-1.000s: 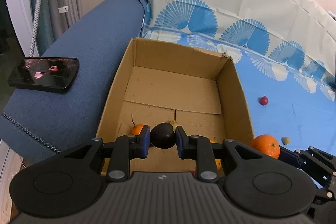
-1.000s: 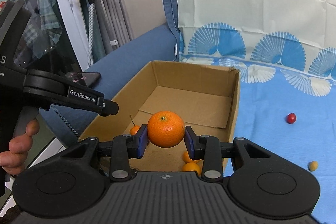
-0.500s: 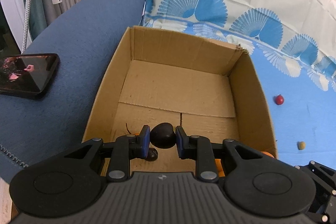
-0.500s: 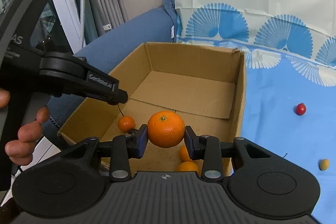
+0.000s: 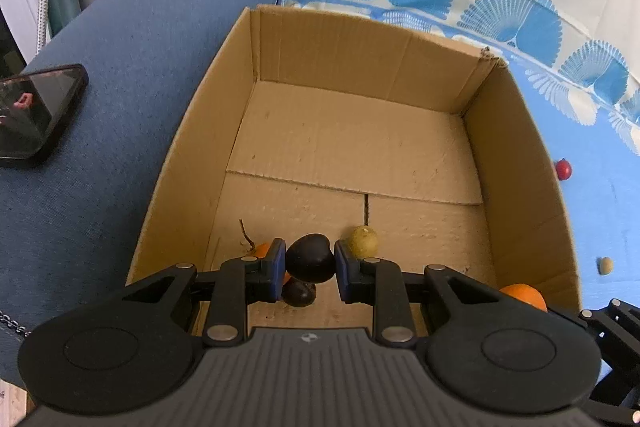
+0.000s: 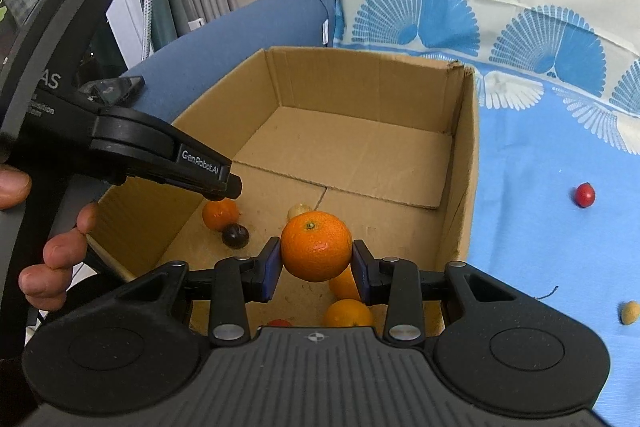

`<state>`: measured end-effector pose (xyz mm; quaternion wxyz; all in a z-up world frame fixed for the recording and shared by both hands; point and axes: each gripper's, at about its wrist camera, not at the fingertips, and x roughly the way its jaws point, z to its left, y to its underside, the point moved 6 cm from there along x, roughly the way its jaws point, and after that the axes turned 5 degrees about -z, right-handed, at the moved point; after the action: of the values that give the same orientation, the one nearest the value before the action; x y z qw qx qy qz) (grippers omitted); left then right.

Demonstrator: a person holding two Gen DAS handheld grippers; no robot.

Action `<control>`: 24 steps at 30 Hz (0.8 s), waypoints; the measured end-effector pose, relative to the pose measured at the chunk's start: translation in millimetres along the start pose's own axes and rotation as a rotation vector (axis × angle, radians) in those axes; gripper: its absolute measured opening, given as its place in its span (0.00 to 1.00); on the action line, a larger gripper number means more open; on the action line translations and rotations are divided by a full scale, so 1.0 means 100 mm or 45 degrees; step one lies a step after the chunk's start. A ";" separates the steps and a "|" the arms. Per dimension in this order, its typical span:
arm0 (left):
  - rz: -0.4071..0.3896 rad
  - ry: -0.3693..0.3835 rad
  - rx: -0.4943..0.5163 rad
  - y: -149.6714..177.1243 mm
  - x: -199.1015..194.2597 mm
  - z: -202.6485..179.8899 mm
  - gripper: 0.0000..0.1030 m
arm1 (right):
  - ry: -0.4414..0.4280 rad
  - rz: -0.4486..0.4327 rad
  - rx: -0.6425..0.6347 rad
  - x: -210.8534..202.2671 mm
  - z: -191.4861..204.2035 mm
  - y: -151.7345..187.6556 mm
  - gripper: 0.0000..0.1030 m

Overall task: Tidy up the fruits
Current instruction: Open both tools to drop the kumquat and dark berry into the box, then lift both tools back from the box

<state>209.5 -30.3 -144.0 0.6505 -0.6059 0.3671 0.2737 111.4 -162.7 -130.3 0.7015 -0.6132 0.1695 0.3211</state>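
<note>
Both grippers have sunk toward the box [image 5: 520, 187]: left gripper [image 5: 310, 263] clamping a plum [image 5: 310, 257], right gripper [image 6: 316, 263] an orange [image 6: 316, 245]; early release could bruise fruit below.

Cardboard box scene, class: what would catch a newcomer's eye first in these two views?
Probably the bright orange pinched in the right gripper above the near end of the open cardboard box. Next, the dark fruit clamped in the left gripper over the same box. A small red fruit lies alone on the blue cloth to the right.
</note>
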 end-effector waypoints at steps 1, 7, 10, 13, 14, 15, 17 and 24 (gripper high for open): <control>0.004 -0.003 0.001 0.01 0.02 0.00 0.28 | -0.001 0.005 -0.005 0.01 0.00 0.01 0.38; 0.025 -0.023 0.015 0.04 0.12 0.00 0.28 | -0.002 0.024 -0.038 0.08 0.02 0.04 0.38; 0.034 -0.039 0.031 0.06 0.19 0.01 0.29 | -0.002 0.039 -0.040 0.11 0.01 0.06 0.38; 0.051 -0.041 0.067 0.08 0.23 -0.01 0.76 | -0.006 0.057 -0.020 0.14 -0.01 0.06 0.44; 0.052 -0.048 0.076 0.07 0.21 -0.01 1.00 | -0.007 0.057 -0.019 0.14 -0.01 0.05 0.51; 0.028 -0.048 0.076 0.07 0.15 -0.01 0.99 | -0.007 0.043 -0.024 0.12 0.00 0.04 0.66; -0.017 -0.016 0.080 0.05 0.02 -0.03 1.00 | 0.002 0.015 -0.043 0.04 0.02 0.00 0.80; -0.067 -0.057 0.085 0.19 -0.63 -0.01 1.00 | 0.000 0.019 0.058 -0.45 0.04 -0.06 0.93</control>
<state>157.6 -23.3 -104.3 0.6853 -0.5871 0.3455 0.2577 81.7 -170.2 -97.4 0.7129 -0.5957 0.1815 0.3224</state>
